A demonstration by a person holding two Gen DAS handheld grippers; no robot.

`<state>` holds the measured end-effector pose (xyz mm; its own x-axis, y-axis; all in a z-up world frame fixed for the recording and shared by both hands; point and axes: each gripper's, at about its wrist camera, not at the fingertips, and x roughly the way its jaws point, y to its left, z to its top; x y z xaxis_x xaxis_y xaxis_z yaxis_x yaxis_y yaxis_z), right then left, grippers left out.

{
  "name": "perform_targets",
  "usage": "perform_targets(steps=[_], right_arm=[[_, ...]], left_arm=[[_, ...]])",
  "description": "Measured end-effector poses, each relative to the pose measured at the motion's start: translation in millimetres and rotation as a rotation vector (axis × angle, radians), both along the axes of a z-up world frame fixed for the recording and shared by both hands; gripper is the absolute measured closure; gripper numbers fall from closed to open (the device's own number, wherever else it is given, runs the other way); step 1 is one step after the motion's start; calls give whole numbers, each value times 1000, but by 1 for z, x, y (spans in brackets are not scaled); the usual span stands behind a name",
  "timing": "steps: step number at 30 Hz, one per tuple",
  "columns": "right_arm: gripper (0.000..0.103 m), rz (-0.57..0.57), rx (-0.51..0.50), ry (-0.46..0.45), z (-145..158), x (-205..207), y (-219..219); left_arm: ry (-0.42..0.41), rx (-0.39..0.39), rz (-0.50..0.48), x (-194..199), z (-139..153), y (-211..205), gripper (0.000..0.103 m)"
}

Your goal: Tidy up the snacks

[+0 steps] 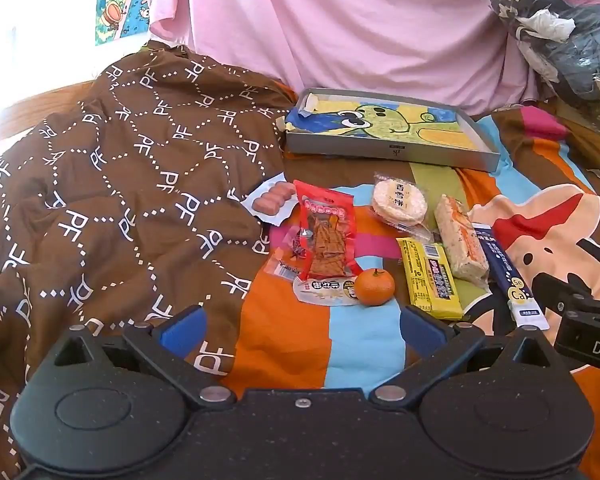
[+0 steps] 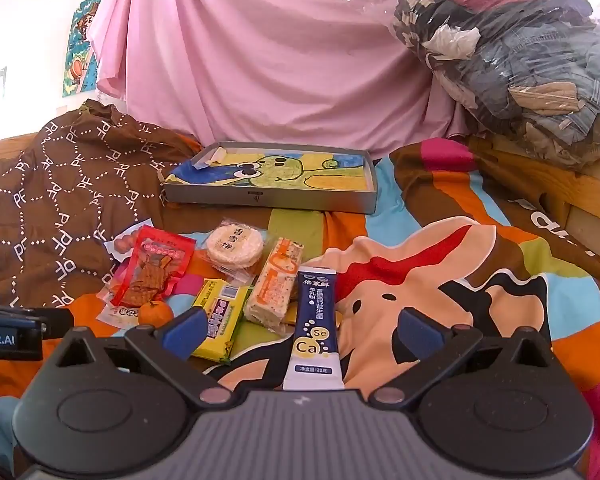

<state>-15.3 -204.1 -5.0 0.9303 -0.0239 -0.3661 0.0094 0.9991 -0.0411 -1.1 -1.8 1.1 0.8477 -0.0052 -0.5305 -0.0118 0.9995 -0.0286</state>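
Snacks lie on a colourful bedspread: a red jerky pack, a small orange, a yellow bar pack, a round rice cracker pack, a long rice cake bar, a blue stick sachet and pink sausages. Behind them stands a grey shallow box lined with a cartoon drawing. My left gripper is open, just short of the orange. My right gripper is open, with the blue stick sachet lying between its fingers. The grey box is further back.
A brown patterned quilt is heaped on the left, touching the sausage pack. A pink sheet hangs behind. A clear bag of clothes sits at the back right on a wooden frame.
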Motion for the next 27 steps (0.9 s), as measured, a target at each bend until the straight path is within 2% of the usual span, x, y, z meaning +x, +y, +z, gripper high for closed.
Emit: perform_targets(steps=[27], right_arm=[[0, 2, 1, 1, 1, 0, 0]], left_arm=[[1, 1, 2, 0, 0, 0, 1]])
